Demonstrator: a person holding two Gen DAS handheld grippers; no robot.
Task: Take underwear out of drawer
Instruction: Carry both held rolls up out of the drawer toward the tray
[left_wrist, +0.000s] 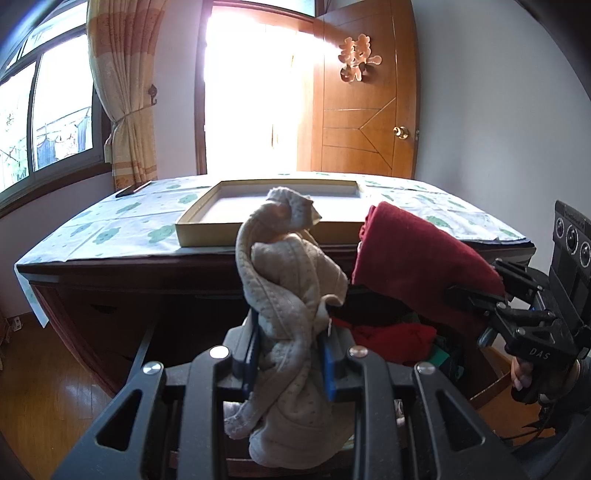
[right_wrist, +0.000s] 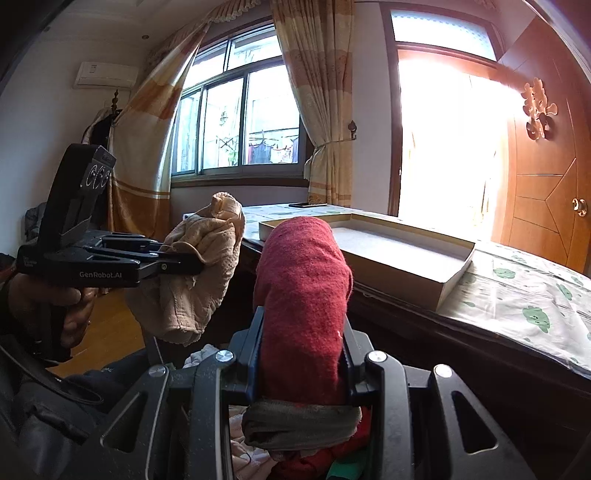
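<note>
At the bottom of the left wrist view the left gripper (left_wrist: 290, 360) is closed narrowly on a beige undergarment (left_wrist: 286, 280), its blue pads pressing the bunched cloth from both sides; the fabric twists upward through the centre of the frame and hangs in a fold below the fingers. At the bottom centre of the right wrist view the right gripper (right_wrist: 304, 354) is clamped on a rolled dark red undergarment (right_wrist: 304, 280), which stands up between the jaws with a grey-green band at its lower end. Just behind and beneath both garments lies the open drawer (left_wrist: 142, 350), with more red and green clothing (left_wrist: 391, 334) bunched inside it. Both held pieces are raised above that pile, side by side and apart. Beyond, in the middle of the frames, the cabinet top is covered with a patterned cloth (left_wrist: 122, 225), and on it sits a shallow cardboard box (left_wrist: 271, 210). Farther back stand a tied curtain (left_wrist: 125, 92) at upper left and a wooden door (left_wrist: 364, 107) at upper right
</note>
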